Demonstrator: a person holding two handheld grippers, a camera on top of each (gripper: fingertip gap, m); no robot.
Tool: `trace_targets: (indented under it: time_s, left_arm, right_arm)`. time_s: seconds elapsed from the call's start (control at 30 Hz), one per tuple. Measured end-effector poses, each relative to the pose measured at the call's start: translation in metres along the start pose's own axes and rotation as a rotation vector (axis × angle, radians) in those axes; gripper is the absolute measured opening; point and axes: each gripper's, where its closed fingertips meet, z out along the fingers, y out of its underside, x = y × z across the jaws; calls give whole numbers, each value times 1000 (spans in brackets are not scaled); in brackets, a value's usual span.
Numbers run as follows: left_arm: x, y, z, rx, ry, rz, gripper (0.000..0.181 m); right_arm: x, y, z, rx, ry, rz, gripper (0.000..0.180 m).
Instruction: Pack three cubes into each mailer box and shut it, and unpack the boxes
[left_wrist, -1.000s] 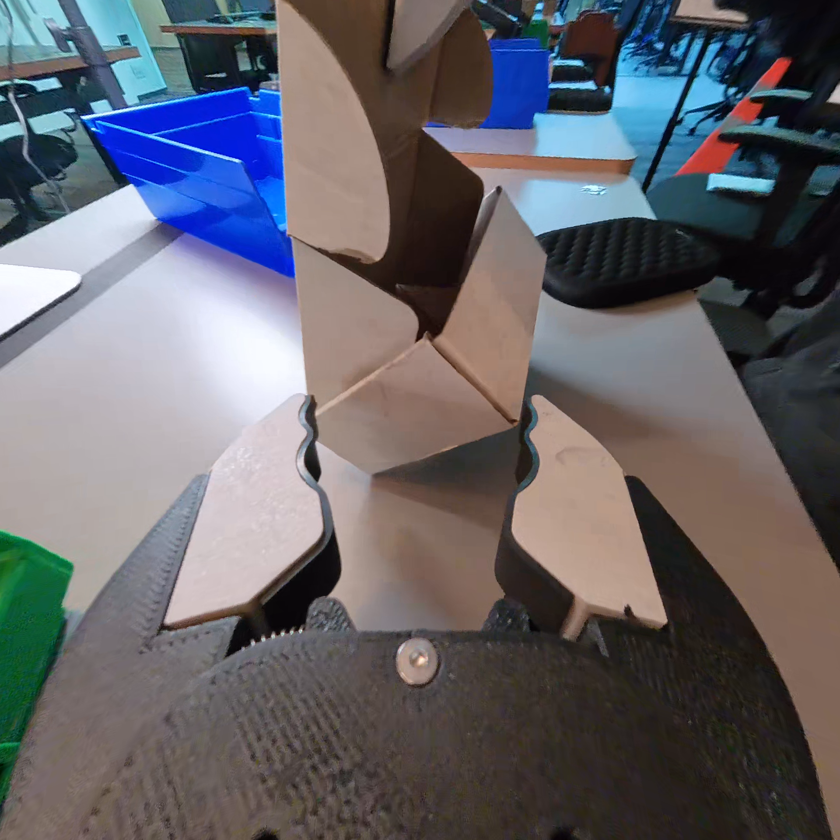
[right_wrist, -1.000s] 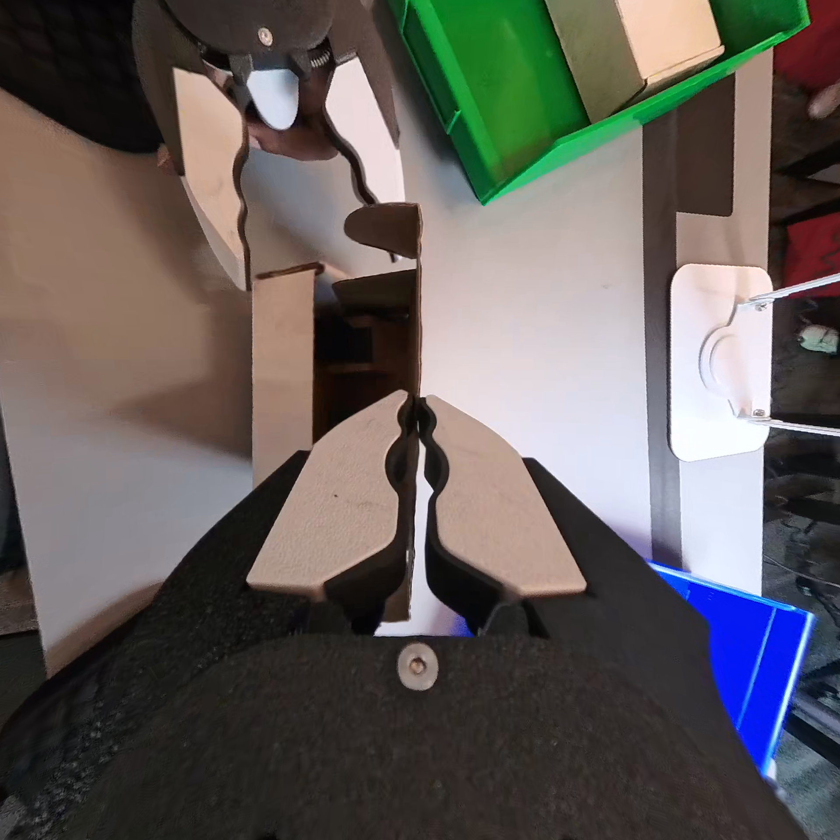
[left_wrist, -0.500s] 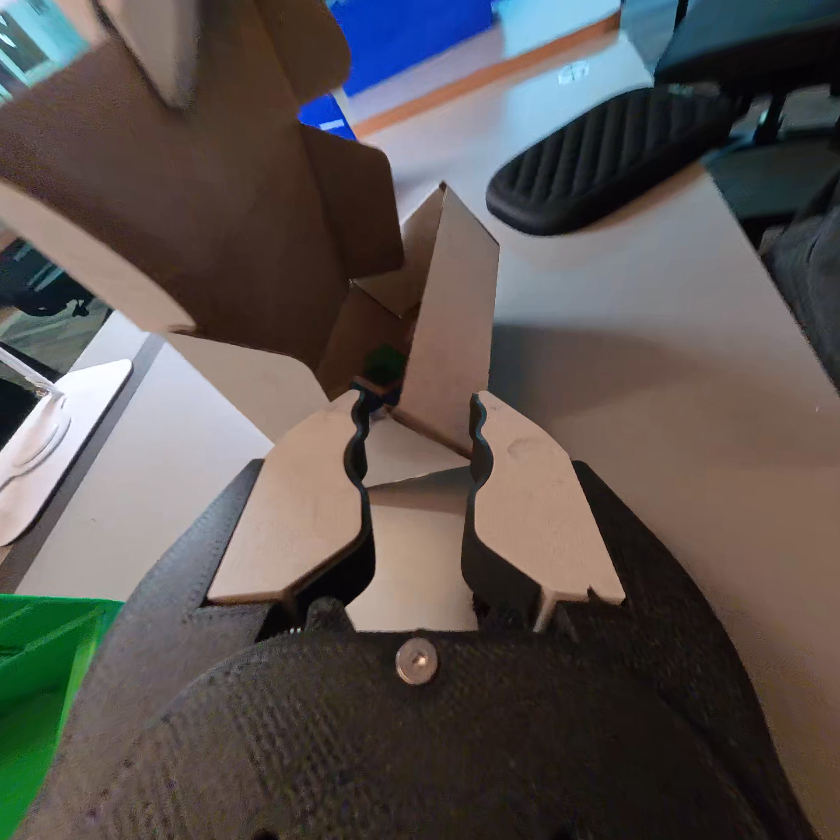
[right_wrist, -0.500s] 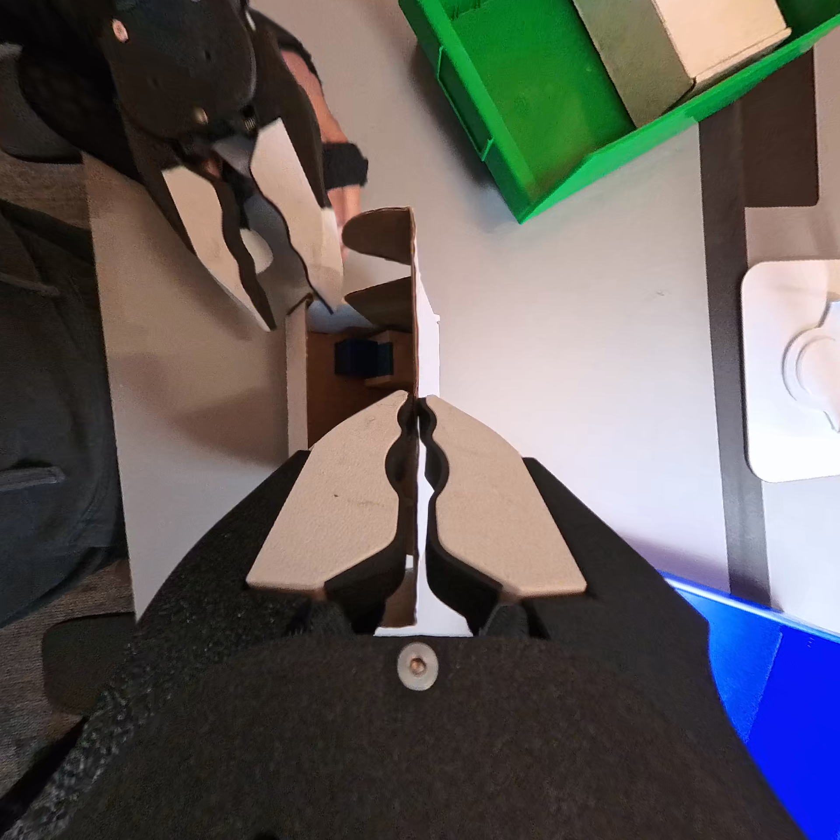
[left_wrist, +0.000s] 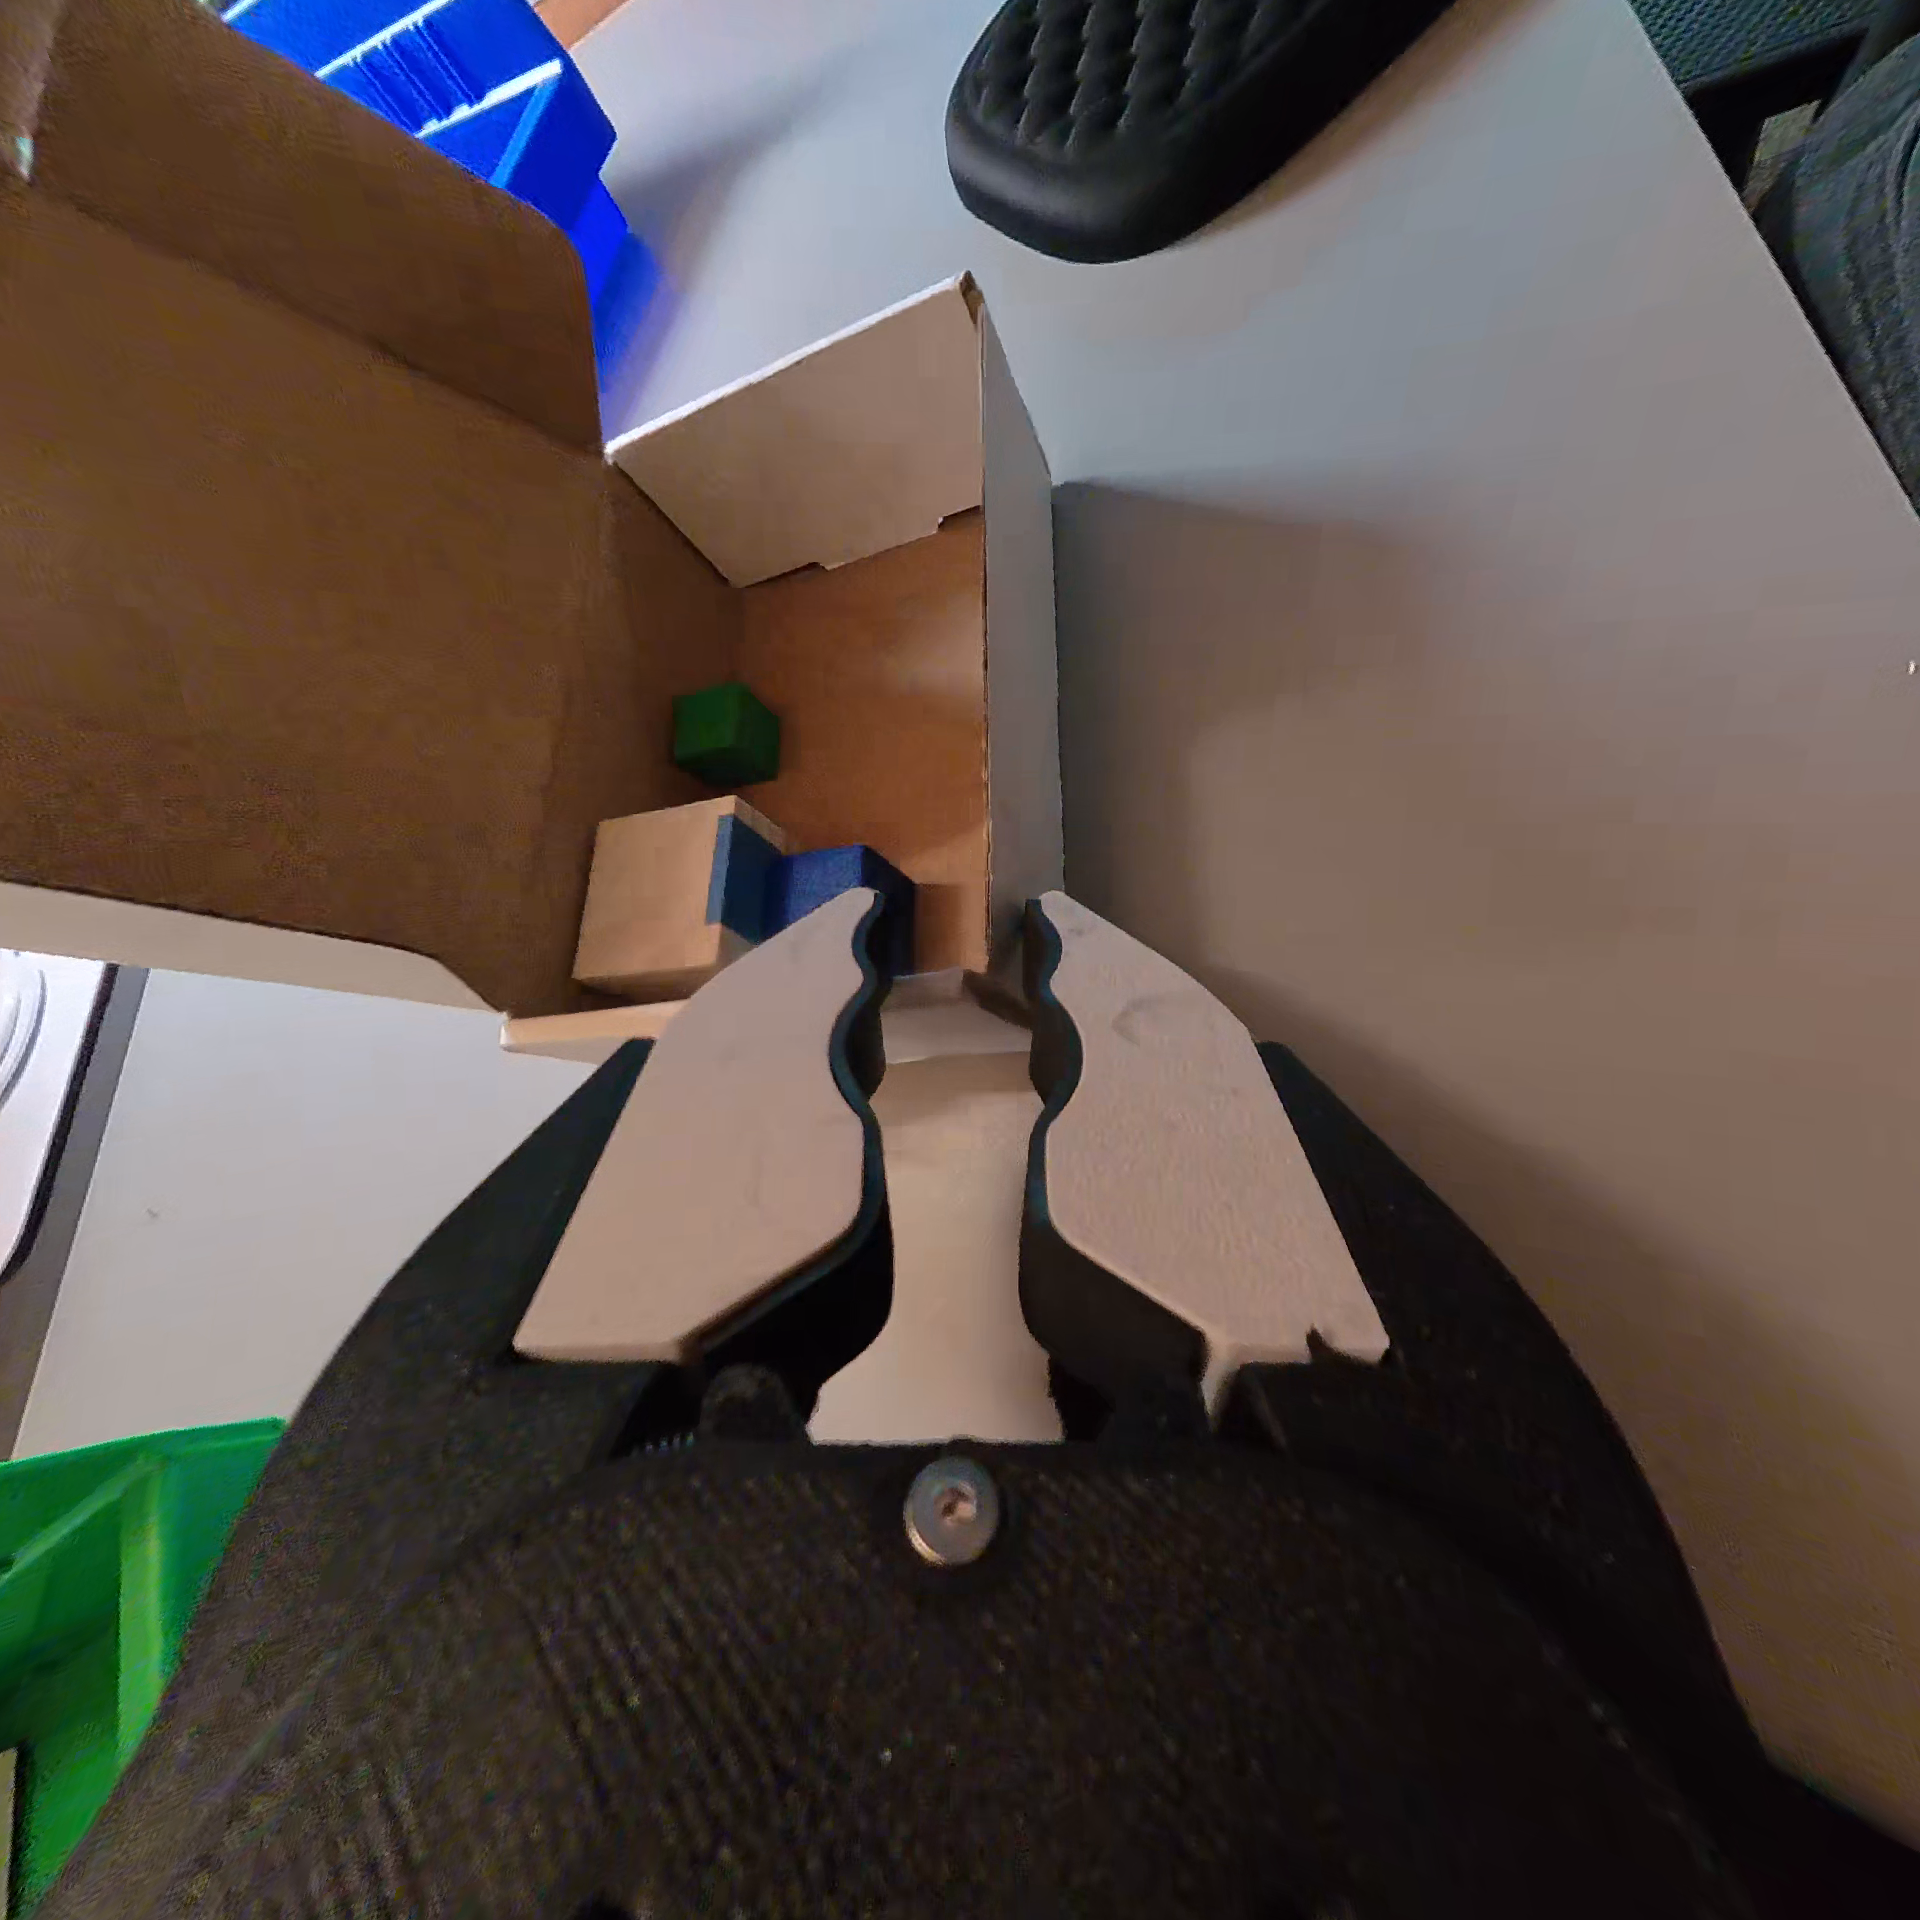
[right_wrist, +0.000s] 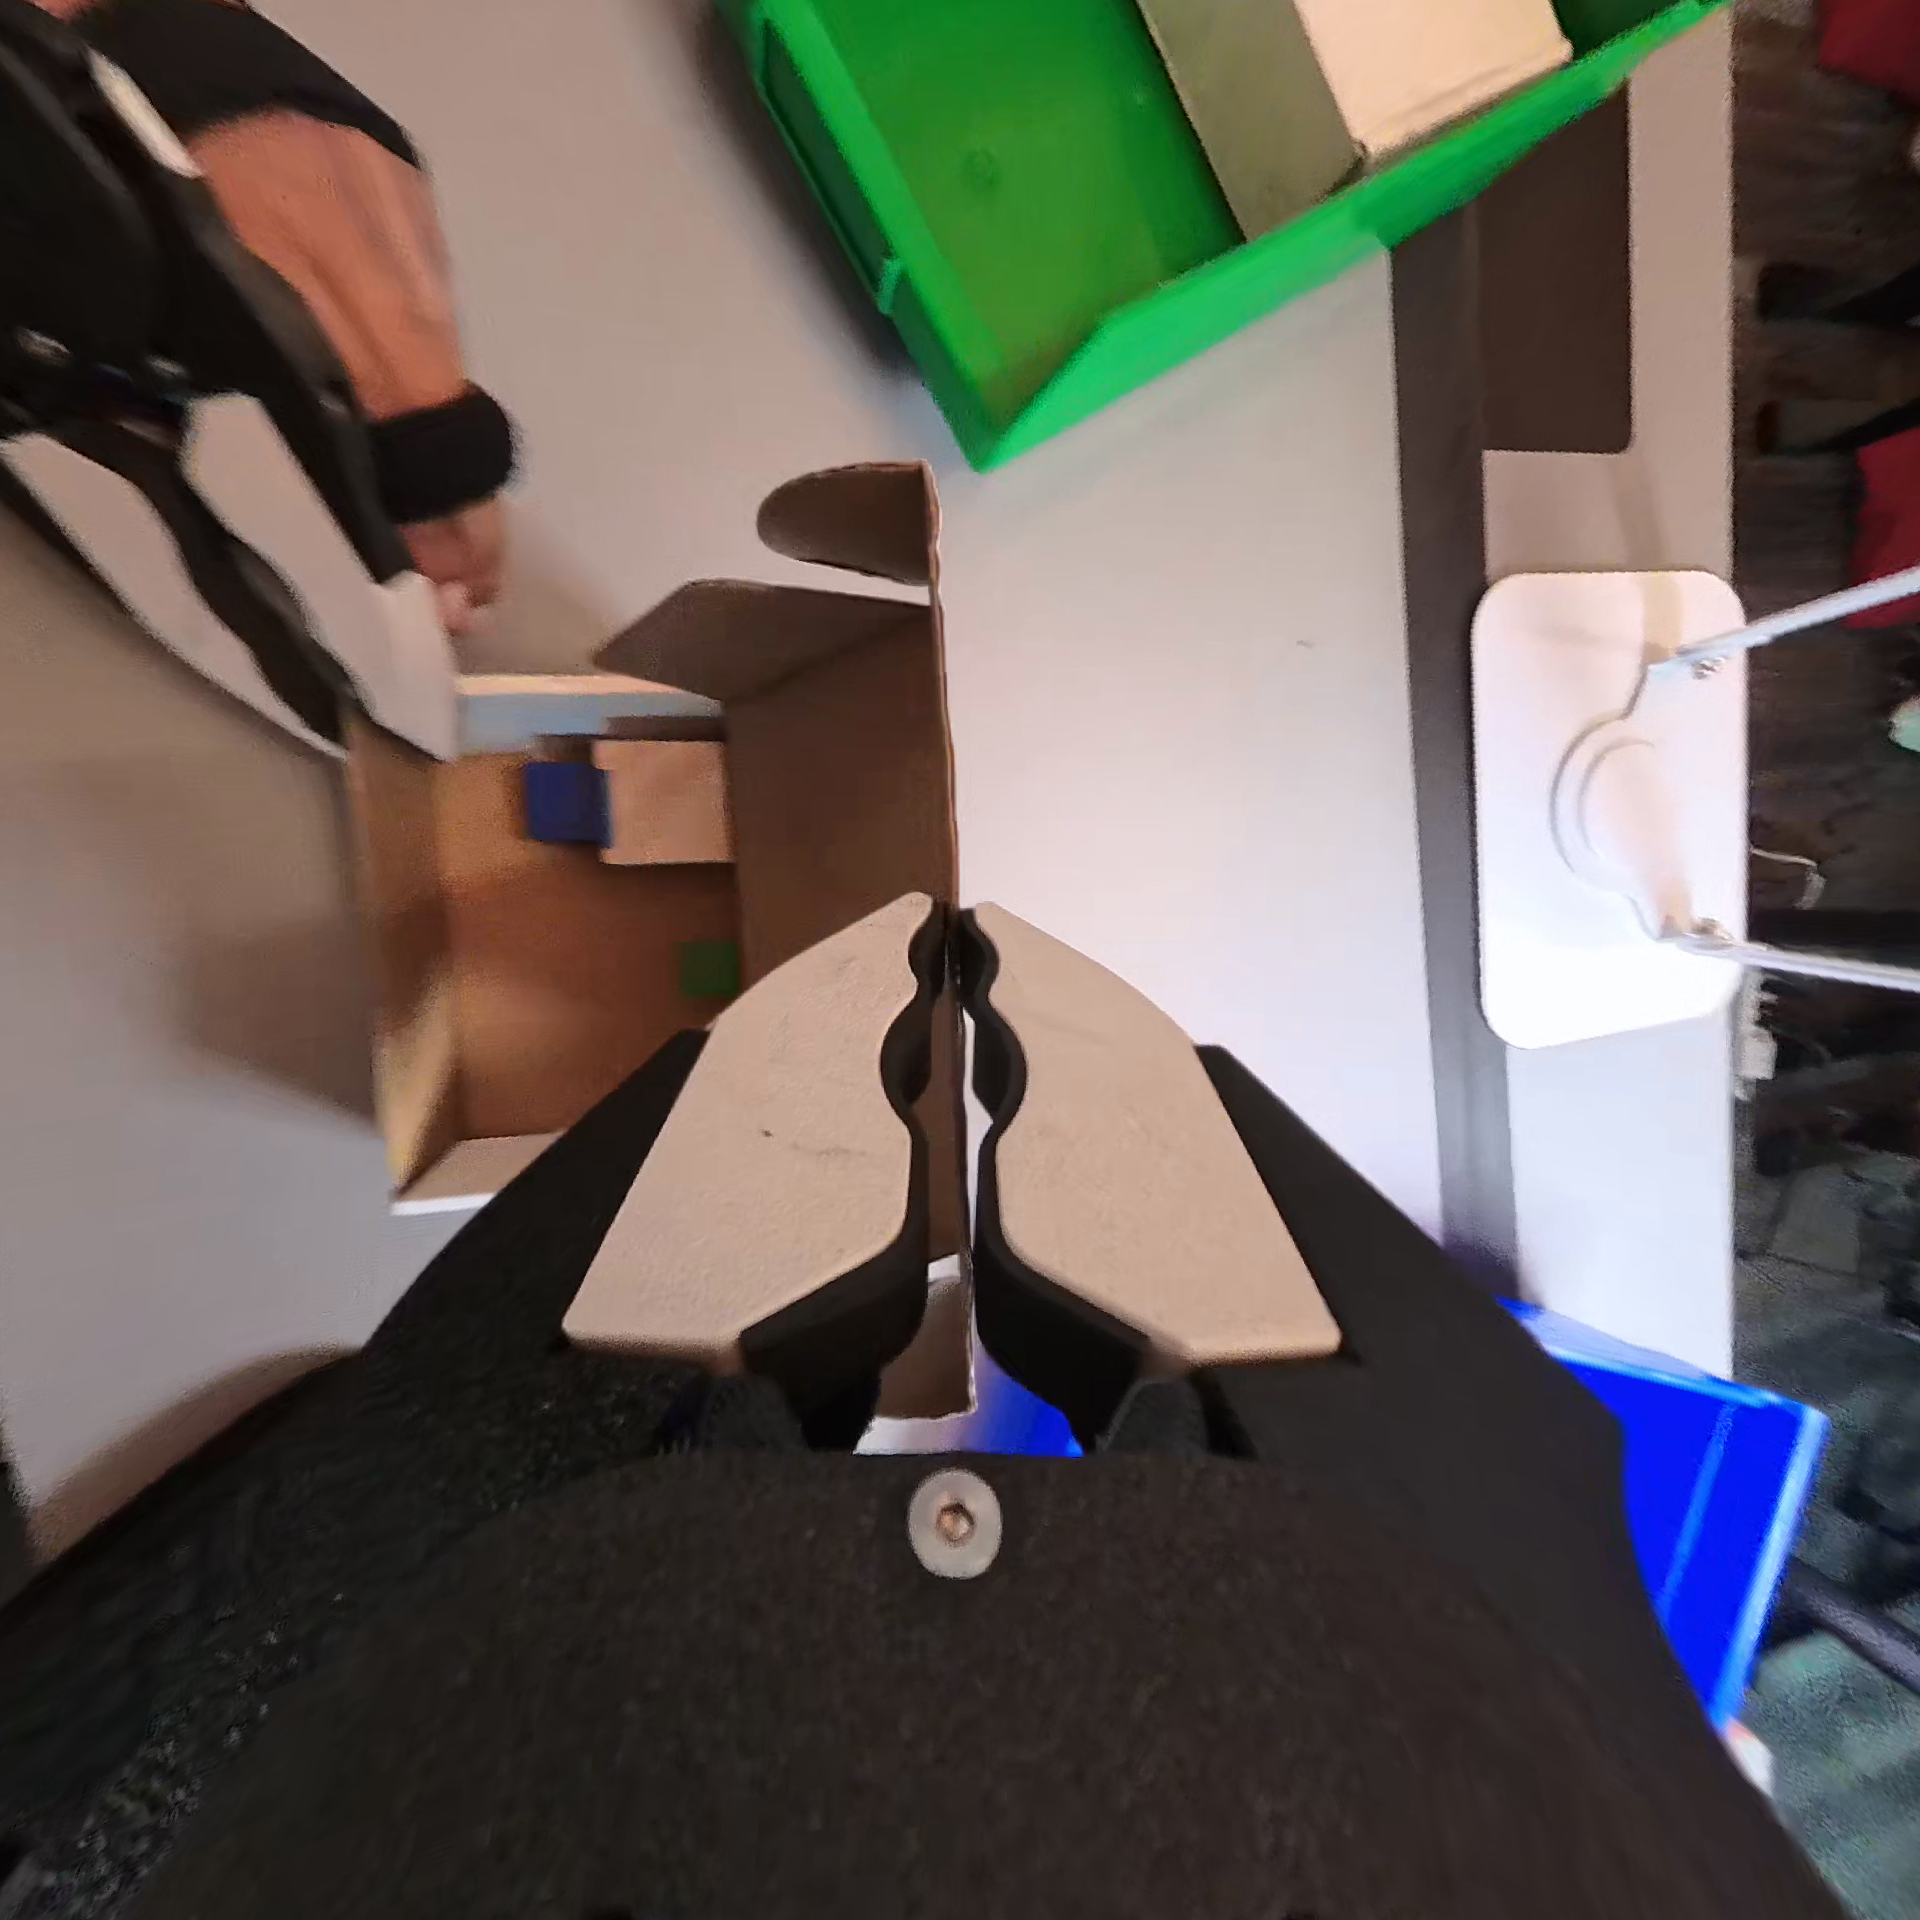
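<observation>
Right wrist view shows my right gripper (right_wrist: 951, 920) pinching the lid (right_wrist: 842, 790); left gripper (left_wrist: 951, 914) parted (three cubes (left_wrist: 724, 732) clearer here).

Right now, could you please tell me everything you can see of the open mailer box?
The mailer box is cardboard, white outside, brown inside, resting on the table. Its lid stands raised, pinched by the shut right gripper. Inside lie a green cube, a blue cube and a wooden cube. The open left gripper straddles a wall at its near corner.
</observation>
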Motion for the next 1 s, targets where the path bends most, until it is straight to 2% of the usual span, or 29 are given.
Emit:
trace_targets:
  time_s: [0.03,0.17,0.47,0.7,0.87,1.0]
  left_arm:
    - [0,0,0,3,-1,-4,23]
    - [-1,-1,1,17,-1,-24,23]
    - [1,-4,4,42,6,-69,19]
    - [0,-5,5,52,5,-84,19]
    - [0,-7,7,56,-4,-91,18]
    - [-2,-9,9,56,-25,-98,17]
  right_arm:
    - [7,4,6,-22,23,-9,1]
    - [29,24,35,-108,71,-16,3]
    - [50,54,89,-155,84,-9,12]
    - [68,63,113,-162,109,7,23]
    - [92,62,114,-172,266,-12,30]
    - [98,27,72,18,383,36,37]
